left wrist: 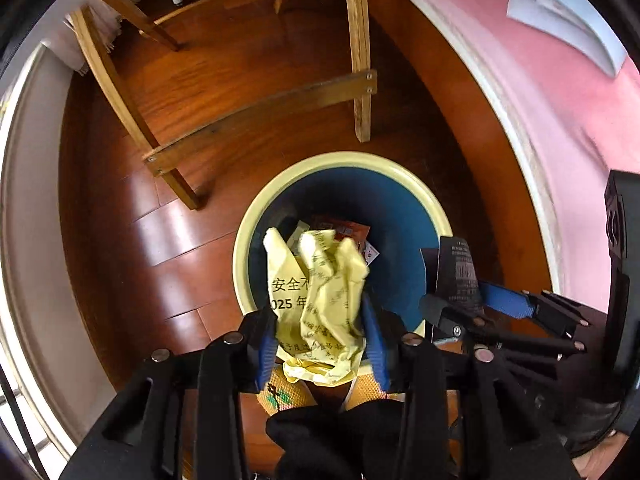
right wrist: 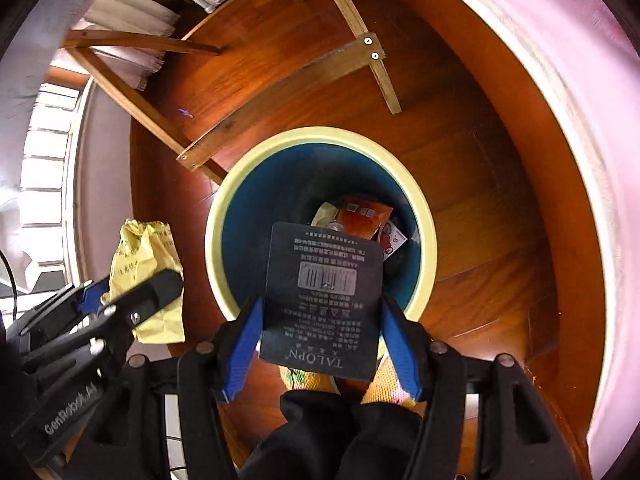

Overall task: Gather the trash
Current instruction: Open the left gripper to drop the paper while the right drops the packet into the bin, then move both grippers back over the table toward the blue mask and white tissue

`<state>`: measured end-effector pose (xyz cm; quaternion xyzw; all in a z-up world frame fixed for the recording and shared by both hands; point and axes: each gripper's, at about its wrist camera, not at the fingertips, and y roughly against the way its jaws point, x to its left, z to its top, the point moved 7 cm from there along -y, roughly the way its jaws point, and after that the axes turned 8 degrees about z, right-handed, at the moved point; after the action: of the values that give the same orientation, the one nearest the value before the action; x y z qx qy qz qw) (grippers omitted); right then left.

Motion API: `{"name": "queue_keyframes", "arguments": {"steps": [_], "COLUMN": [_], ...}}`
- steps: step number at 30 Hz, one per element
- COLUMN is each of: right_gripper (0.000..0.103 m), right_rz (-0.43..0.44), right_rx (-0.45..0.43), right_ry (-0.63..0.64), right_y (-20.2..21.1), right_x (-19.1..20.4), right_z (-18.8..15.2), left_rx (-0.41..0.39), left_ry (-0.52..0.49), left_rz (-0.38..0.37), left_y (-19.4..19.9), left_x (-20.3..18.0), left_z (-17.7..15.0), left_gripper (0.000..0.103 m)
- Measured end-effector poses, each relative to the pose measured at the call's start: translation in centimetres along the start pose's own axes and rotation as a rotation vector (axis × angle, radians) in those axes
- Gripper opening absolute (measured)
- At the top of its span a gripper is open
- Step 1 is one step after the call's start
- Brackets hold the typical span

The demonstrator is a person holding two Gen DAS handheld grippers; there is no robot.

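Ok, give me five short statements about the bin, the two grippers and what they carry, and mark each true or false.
1. The left gripper carries crumpled yellow paper. True.
2. The right gripper carries a black card with a barcode. True.
3. The bin is empty. False: wrappers already lie at its bottom.
4. The bin has a red inside. False: it is blue, with a pale yellow rim.
5. The bin stands on a wooden floor near wooden chair legs. True.
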<state>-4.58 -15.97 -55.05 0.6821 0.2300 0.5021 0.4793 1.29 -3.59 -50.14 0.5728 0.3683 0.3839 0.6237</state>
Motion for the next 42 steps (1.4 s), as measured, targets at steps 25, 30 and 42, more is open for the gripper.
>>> {"name": "queue_keyframes", "arguments": {"steps": [25,30,42], "right_gripper": [0.072,0.072,0.073], "right_rz": [-0.027,-0.024,-0.016], "right_rx": [-0.048,-0.058,-0.054], "right_ry": [-0.022,-0.039,-0.037], "right_y": [0.4,2.8,12.4], "right_x": [1.5,3.1,9.5], "right_z": [1.2,0.6,-2.6], "left_rx": [-0.054,-0.053,0.0], "left_ry": [-0.021,-0.02,0.056], "left_rz": [-0.047,-0.058,-0.111], "left_y": [0.5,3.6,15.3], "left_x": [2.2,2.8,6.5], "left_z": [1.5,1.3,-2.1], "left_gripper": [0.095,0.102,0.102]}}
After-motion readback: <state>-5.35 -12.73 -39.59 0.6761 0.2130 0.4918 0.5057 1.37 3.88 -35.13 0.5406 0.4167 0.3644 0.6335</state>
